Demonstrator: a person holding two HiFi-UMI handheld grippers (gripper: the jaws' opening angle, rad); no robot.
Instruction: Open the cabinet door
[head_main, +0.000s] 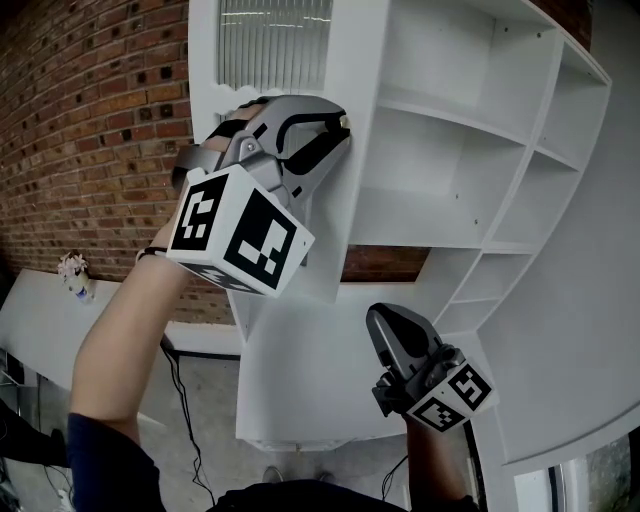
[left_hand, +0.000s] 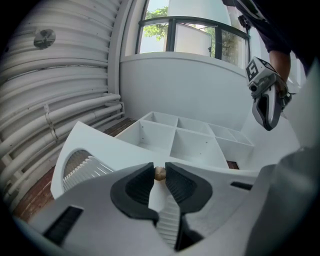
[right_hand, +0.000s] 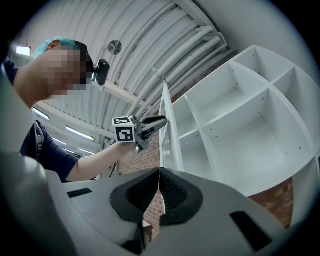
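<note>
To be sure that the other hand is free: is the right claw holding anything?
No, the right claw has its jaws pressed together, and nothing shows between them.

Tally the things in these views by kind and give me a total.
hand-held grippers: 2 (left hand-held gripper, right hand-held gripper)
cabinet: 1
cabinet door: 1
door knob: 1
ribbed glass pane: 1
total: 6
</note>
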